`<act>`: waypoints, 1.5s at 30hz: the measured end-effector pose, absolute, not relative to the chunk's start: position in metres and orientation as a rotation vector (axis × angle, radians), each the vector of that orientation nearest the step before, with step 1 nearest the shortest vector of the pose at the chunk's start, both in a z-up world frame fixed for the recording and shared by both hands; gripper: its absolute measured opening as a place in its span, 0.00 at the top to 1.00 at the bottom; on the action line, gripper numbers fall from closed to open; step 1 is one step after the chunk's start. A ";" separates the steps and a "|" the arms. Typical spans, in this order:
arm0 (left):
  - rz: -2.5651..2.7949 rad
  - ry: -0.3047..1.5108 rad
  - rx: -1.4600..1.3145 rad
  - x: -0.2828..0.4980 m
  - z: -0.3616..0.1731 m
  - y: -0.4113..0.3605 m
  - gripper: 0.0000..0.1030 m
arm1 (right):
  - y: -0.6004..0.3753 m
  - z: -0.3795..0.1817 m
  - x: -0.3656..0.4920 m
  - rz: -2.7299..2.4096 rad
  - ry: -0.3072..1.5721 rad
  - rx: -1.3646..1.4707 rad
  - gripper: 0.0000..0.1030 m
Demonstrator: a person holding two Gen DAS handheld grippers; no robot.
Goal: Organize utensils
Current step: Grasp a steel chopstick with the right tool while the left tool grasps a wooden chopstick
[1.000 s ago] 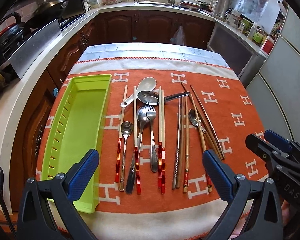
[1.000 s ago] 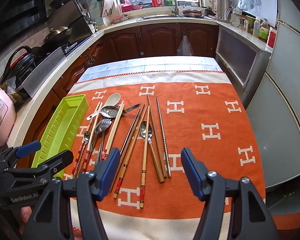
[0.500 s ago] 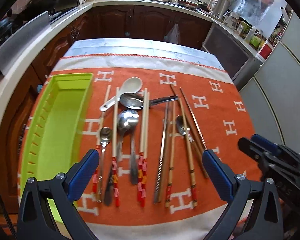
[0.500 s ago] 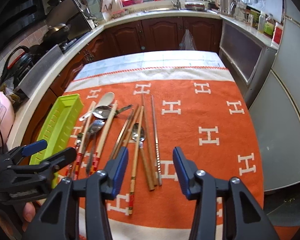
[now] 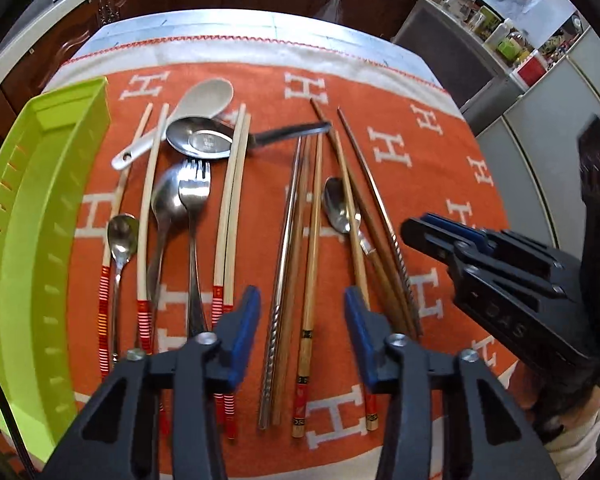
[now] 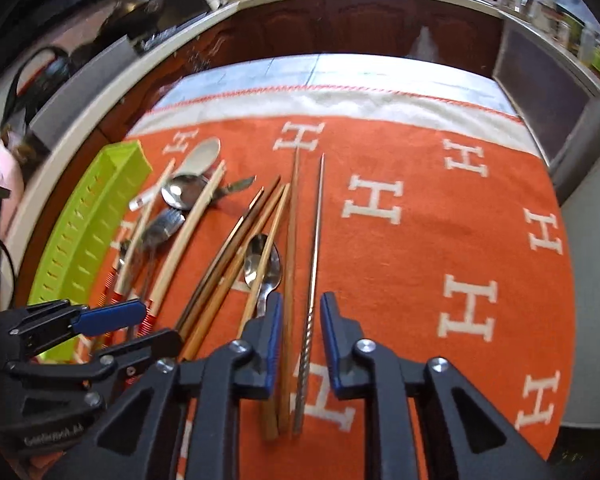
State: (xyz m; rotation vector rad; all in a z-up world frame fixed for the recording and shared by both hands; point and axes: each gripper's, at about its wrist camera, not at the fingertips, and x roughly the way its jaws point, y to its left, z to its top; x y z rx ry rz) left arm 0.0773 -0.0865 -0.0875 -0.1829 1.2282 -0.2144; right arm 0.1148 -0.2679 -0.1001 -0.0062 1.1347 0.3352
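Both grippers lower, jaws narrower; metal chopstick point(image 6: 314, 264) slim, twisted-ended

A: What is between the fingers of the right gripper point(image 6: 299, 344)?

B: A metal chopstick point(image 6: 314, 280) and a brown wooden chopstick point(image 6: 290, 280). The jaws stand a little apart around them, not pressing yet.

A: And to the left?

B: A small spoon point(image 6: 265, 266), more chopsticks, then the green tray point(image 6: 88, 216) near the left edge of the orange cloth point(image 6: 440, 240). The left gripper point(image 6: 112, 330) is at the near-left corner, its jaws apart.
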 end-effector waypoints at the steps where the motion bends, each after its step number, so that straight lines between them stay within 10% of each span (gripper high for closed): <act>1: -0.216 1.229 -0.180 0.076 -0.089 -0.088 0.74 | -0.265 -0.104 0.116 0.338 1.141 -0.021 0.85; 45: -0.180 1.410 -0.267 0.155 -0.120 -0.164 0.86 | -0.341 -0.119 0.095 0.258 1.116 0.331 0.95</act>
